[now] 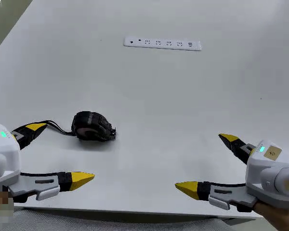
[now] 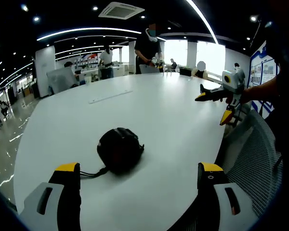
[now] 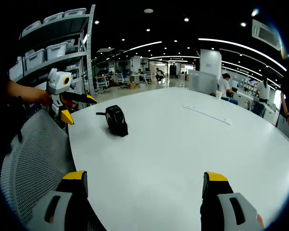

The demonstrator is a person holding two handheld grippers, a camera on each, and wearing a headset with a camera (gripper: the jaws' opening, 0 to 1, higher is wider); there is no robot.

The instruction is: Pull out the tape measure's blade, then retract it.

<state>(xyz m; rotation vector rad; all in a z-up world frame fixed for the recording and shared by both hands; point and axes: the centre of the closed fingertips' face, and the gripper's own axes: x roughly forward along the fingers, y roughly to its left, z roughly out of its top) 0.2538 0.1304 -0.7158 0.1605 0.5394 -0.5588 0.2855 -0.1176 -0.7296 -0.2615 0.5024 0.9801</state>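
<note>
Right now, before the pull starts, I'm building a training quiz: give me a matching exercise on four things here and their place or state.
1 tape measure
2 power strip
3 left gripper
4 right gripper

A white, far side of the table
B open, close to the tape measure
C black, blade not pulled out
D open, near edge, well apart from the tape measure

Pairs: 1-C, 2-A, 3-B, 4-D

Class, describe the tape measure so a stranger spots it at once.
Start at the white table. Near its left front edge, ahead of the left hand-held gripper, lies the tape measure. It is black and rounded with a trailing cord, unlike the long white power strip.
</note>
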